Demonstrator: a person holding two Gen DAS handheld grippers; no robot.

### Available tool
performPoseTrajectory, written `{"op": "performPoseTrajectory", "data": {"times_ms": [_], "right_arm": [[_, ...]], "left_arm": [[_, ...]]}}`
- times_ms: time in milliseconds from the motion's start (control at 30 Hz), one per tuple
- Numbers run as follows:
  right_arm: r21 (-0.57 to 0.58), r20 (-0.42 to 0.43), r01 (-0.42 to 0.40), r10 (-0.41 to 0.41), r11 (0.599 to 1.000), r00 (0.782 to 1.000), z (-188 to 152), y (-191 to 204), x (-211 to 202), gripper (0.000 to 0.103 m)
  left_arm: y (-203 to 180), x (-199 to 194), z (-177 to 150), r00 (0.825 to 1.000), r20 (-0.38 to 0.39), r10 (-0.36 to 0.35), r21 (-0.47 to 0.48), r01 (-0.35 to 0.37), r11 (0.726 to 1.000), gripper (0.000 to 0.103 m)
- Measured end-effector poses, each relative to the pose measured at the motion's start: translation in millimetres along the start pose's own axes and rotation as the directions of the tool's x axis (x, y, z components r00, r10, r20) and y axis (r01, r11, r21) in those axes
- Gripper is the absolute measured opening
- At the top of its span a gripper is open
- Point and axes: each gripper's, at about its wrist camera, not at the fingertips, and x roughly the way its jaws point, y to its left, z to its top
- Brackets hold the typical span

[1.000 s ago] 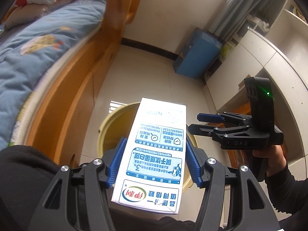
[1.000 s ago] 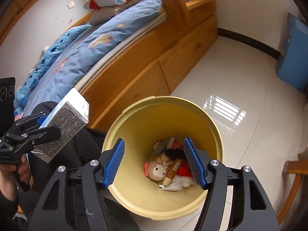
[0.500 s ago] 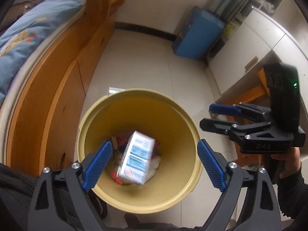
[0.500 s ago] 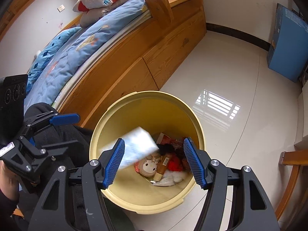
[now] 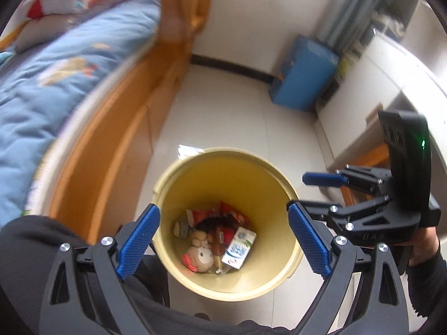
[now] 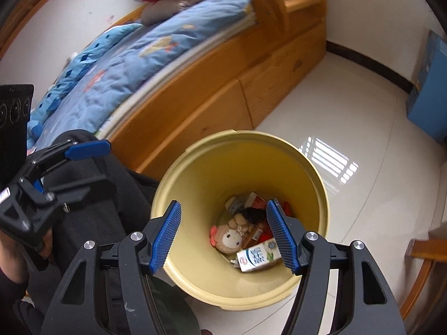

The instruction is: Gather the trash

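Observation:
A yellow trash bin stands on the white floor, also in the right wrist view. A white and blue milk carton lies at its bottom, among a small plush doll and red wrappers; the carton and the doll also show in the right wrist view. My left gripper is open and empty above the bin. My right gripper is open and empty over the bin's rim.
A wooden bed with blue bedding stands left of the bin. A blue box leans on the far wall. White cabinets and a wooden chair are at the right. A dark-clothed leg is beside the bin.
The left gripper opened and let go of the milk carton, which fell into the bin and now lies at its bottom. Both grippers stay over the bin.

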Motion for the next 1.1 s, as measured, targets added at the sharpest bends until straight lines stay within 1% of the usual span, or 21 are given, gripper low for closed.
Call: {"op": "performPoseTrajectory", "data": {"times_ms": [67, 133, 267, 367, 433, 467, 533, 600, 633, 667, 700, 733, 767, 800, 833, 933, 967, 1000, 1033, 1067, 1100], "right_arm": [[-0.031, 0.022, -0.002, 0.003, 1.0, 1.0, 6.7, 12.7, -5.5, 0.062], [-0.083, 0.049, -0.016, 0.02, 0.996, 0.999, 16.6, 33.5, -11.8, 0.063], [-0.206, 0.083, -0.069, 0.088, 0.976, 0.993, 34.4, 84.9, -17.4, 0.069], [-0.304, 0.084, -0.139, 0.171, 0.943, 0.982, 44.9, 132.8, -13.0, 0.071], [-0.367, 0.072, -0.192, 0.233, 0.91, 0.97, 51.8, 168.6, -7.5, 0.072], [-0.398, 0.066, -0.215, 0.262, 0.892, 0.963, 54.1, 186.9, -5.2, 0.075], [-0.455, 0.063, -0.246, 0.307, 0.856, 0.95, 57.1, 220.7, -2.1, 0.077], [-0.513, 0.055, -0.273, 0.348, 0.814, 0.936, 59.3, 254.6, 0.8, 0.08], [-0.544, 0.053, -0.284, 0.371, 0.789, 0.927, 59.7, 274.3, 1.8, 0.081], [-0.568, 0.052, -0.292, 0.387, 0.77, 0.92, 59.2, 289.7, 1.9, 0.082], [-0.587, 0.048, -0.3, 0.402, 0.752, 0.914, 59.3, 303.8, 2.3, 0.083], [-0.605, 0.044, -0.314, 0.424, 0.732, 0.904, 59.7, 320.0, 3.4, 0.083], [-0.616, 0.038, -0.331, 0.446, 0.715, 0.894, 60.5, 334.2, 4.5, 0.084], [-0.62, 0.034, -0.341, 0.459, 0.706, 0.888, 61.3, 342.0, 5.3, 0.084], [-0.625, 0.032, -0.356, 0.478, 0.695, 0.878, 62.7, 356.1, 6.6, 0.085], [-0.642, 0.035, -0.371, 0.51, 0.671, 0.86, 63.4, 387.9, 7.9, 0.086], [-0.651, 0.038, -0.374, 0.52, 0.66, 0.853, 63.0, 396.2, 7.4, 0.087], [-0.665, 0.048, -0.367, 0.527, 0.65, 0.849, 62.6, 406.6, 7.0, 0.088], [-0.676, 0.059, -0.356, 0.528, 0.646, 0.847, 62.0, 413.0, 6.1, 0.089], [-0.685, 0.072, -0.346, 0.532, 0.642, 0.844, 62.0, 418.7, 5.3, 0.089], [-0.691, 0.082, -0.339, 0.535, 0.638, 0.841, 62.1, 424.7, 5.4, 0.09]], "left_arm": [[8.1, -23.0, -0.5, 0.997, 0.059, 0.044, -0.012, -0.044, 0.999, 0.094], [16.8, -45.3, -2.7, 0.99, 0.11, 0.09, -0.033, -0.087, 0.996, 0.096], [42.3, -95.3, -15.7, 0.962, 0.211, 0.172, -0.112, -0.151, 0.982, 0.097], [63.5, -131.6, -34.3, 0.929, 0.25, 0.274, -0.186, -0.232, 0.955, 0.098], [78.1, -157.4, -49.7, 0.899, 0.265, 0.348, -0.246, -0.286, 0.926, 0.098], [87.5, -174.7, -60.9, 0.876, 0.271, 0.398, -0.287, -0.321, 0.902, 0.099], [100.7, -200.5, -77.9, 0.838, 0.276, 0.47, -0.359, -0.364, 0.859, 0.099], [115.8, -232.1, -99.3, 0.78, 0.274, 0.562, -0.456, -0.409, 0.79, 0.099], [121.5, -243.2, -105.7, 0.763, 0.27, 0.588, -0.487, -0.418, 0.767, 0.099], [129.5, -258.7, -117.2, 0.736, 0.265, 0.622, -0.537, -0.424, 0.73, 0.099], [135.1, -270.4, -126.0, 0.716, 0.254, 0.65, -0.572, -0.431, 0.698, 0.099], [138.3, -278.8, -132.1, 0.699, 0.247, 0.671, -0.595, -0.437, 0.675, 0.099], [142.1, -289.9, -141.0, 0.674, 0.242, 0.698, -0.622, -0.444, 0.645, 0.099], [145.5, -299.9, -148.8, 0.654, 0.235, 0.72, -0.641, -0.453, 0.62, 0.099], [148.1, -305.5, -153.7, 0.64, 0.229, 0.733, -0.651, -0.459, 0.604, 0.099], [152.9, -328.5, -171.6, 0.565, 0.202, 0.8, -0.697, -0.491, 0.523, 0.099], [155.1, -334.6, -176.0, 0.552, 0.2, 0.809, -0.707, -0.491, 0.509, 0.099], [157.1, -342.1, -180.8, 0.532, 0.197, 0.824, -0.725, -0.487, 0.488, 0.099], [159.2, -345.9, -183.2, 0.519, 0.198, 0.832, -0.734, -0.483, 0.476, 0.099], [161.0, -352.7, -186.7, 0.494, 0.195, 0.848, -0.747, -0.486, 0.454, 0.099], [162.0, -356.9, -188.8, 0.474, 0.186, 0.861, -0.752, -0.495, 0.435, 0.099]]}}
